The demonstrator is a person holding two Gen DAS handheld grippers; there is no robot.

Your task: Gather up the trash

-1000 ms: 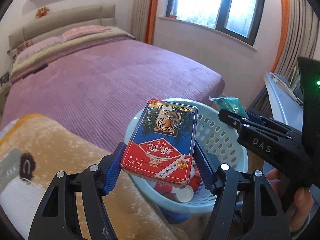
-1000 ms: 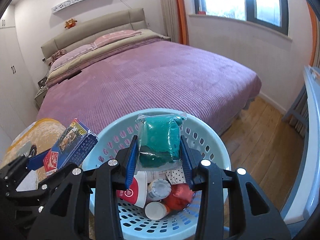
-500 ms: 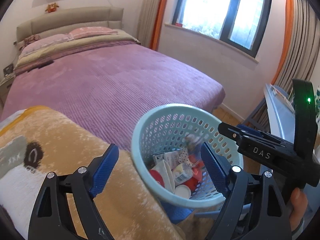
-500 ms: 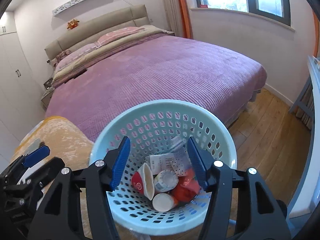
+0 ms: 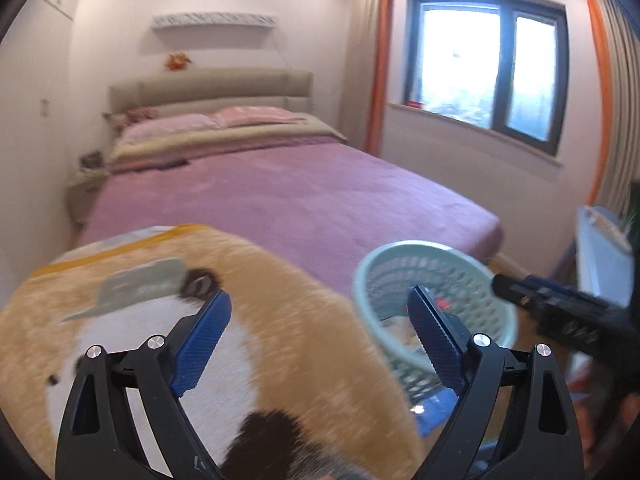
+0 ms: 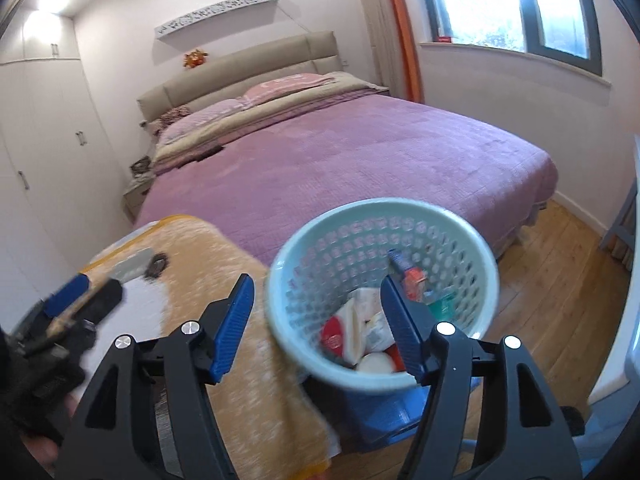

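Observation:
A pale blue perforated trash basket [image 6: 384, 220] stands at the foot of the bed on a blue stool [image 6: 376, 412]; it also shows in the left wrist view [image 5: 432, 252]. It holds several pieces of trash, among them a red-and-blue card box [image 6: 406, 270], a teal packet [image 6: 444, 304] and white cups [image 6: 374, 362]. My left gripper [image 5: 318, 338] is open and empty above a tan plush blanket [image 5: 260, 320]. My right gripper [image 6: 316, 326] is open and empty, above the basket's near rim.
A bed with a purple cover [image 6: 340, 152] fills the middle. The tan blanket [image 6: 208, 260] lies left of the basket. White wardrobes [image 6: 40, 140] stand at the left. A wooden floor [image 6: 560, 256] and a white table edge [image 6: 628, 320] lie to the right, under a window [image 6: 512, 4].
One second ago my left gripper held the card box and my right held the teal packet over the basket. Both let go; the items lie in the basket. Both grippers have pulled back and left.

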